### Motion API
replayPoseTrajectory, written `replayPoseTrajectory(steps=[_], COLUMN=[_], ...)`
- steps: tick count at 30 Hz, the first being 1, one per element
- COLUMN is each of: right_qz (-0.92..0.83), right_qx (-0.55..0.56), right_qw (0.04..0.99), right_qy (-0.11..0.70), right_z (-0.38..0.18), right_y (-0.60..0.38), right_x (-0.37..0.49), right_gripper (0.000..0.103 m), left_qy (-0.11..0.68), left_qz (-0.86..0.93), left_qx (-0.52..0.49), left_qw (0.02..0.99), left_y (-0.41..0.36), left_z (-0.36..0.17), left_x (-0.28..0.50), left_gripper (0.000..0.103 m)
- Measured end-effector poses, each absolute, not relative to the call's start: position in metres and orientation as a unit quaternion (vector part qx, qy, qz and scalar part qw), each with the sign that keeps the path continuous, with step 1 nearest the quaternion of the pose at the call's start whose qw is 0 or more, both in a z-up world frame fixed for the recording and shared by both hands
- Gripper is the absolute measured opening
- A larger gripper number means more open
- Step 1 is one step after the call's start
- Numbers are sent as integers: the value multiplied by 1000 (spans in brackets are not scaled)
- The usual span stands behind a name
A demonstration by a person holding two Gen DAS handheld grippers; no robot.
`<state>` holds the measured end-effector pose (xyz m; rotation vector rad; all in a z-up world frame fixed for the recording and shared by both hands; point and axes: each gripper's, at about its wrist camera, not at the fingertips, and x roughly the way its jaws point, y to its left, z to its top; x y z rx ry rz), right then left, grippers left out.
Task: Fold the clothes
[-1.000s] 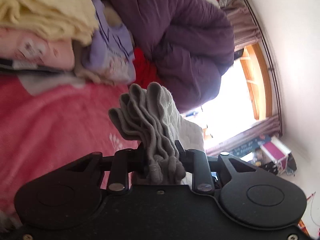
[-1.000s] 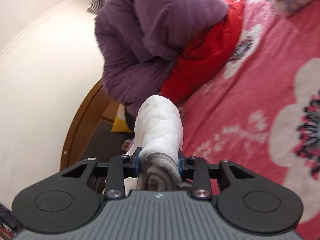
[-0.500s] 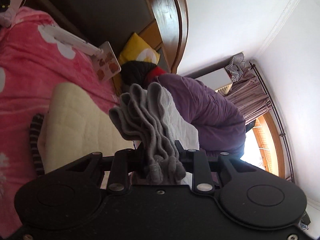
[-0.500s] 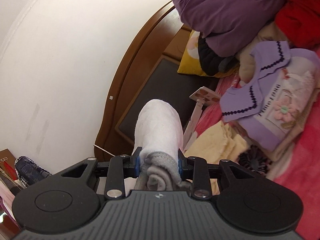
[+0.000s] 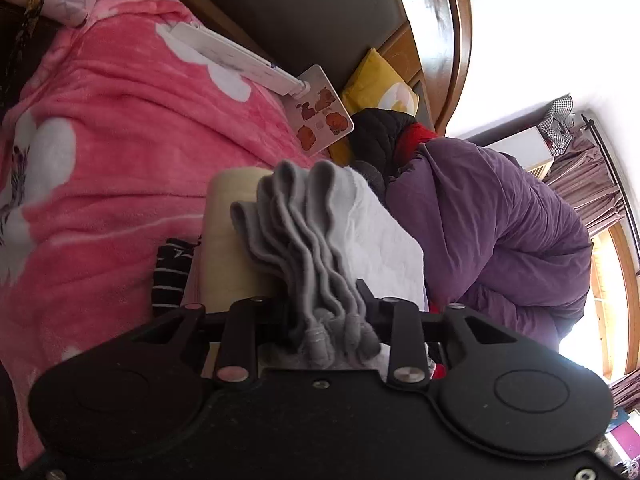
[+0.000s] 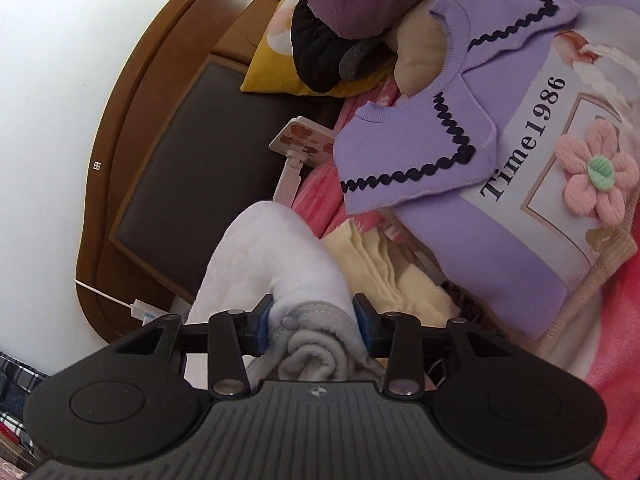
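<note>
My left gripper [image 5: 322, 304] is shut on the bunched grey ribbed edge of a folded white garment [image 5: 376, 236], held above a cream folded garment [image 5: 228, 248] on the pink bed. My right gripper [image 6: 312, 316] is shut on the same white garment [image 6: 272, 264], with its grey rolled edge between the jaws. Below it lies the cream garment [image 6: 384, 264], next to a folded purple sweater [image 6: 500, 184] printed "Time1986".
A pink floral blanket [image 5: 104, 148] covers the bed. A purple duvet [image 5: 492, 232] is heaped to the right. A wooden headboard [image 6: 132, 92], yellow pillow [image 5: 376, 80], white phone stand [image 5: 280, 80] and striped black cloth [image 5: 170, 276] are nearby.
Both grippers have swung with the white garment from the open bed toward the headboard and the stack of folded clothes. In the last half second they came lower and closer to the cream garment.
</note>
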<state>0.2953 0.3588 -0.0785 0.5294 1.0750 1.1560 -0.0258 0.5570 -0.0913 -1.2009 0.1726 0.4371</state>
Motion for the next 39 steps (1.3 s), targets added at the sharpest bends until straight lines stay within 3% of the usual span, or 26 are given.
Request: replayPoseTrajectory(steps=[1, 3, 4, 5, 12, 17, 19, 23, 34, 39], right_qz=[512, 505, 503, 504, 485, 443, 411, 342, 159, 89], right_qx=[231, 228, 224, 216, 158, 75, 25, -31, -1, 28], right_qw=[678, 686, 693, 704, 760, 800, 825, 857, 908, 918], right_qy=[474, 471, 464, 452, 403, 398, 387, 385, 387, 387], right_z=[-78, -73, -68, -62, -23, -5, 2, 7, 0, -3], right_y=[358, 355, 352, 350, 299, 236, 208, 144, -50, -123], right_x=[294, 291, 289, 286, 264, 233, 216, 189, 122, 93], right_gripper=[42, 45, 48, 51, 74, 96, 102, 102, 103, 103], left_qy=[81, 76, 67, 62, 95, 151, 183, 243, 324, 331], left_qz=[200, 197, 203, 213, 226, 195, 170, 130, -31, -69], left_qx=[-558, -550, -542, -530, -451, -416, -401, -358, -136, -111], left_qw=[802, 808, 813, 818, 858, 875, 881, 892, 936, 935], left_y=[557, 552, 548, 543, 501, 457, 433, 372, 143, 73], left_z=[-87, -77, -71, -66, -43, -38, -38, -32, 0, 4], left_x=[-28, -36, -42, -48, -82, -75, -59, -18, 63, 62], left_gripper=[33, 52, 68, 75, 77, 100, 100, 102, 102, 102])
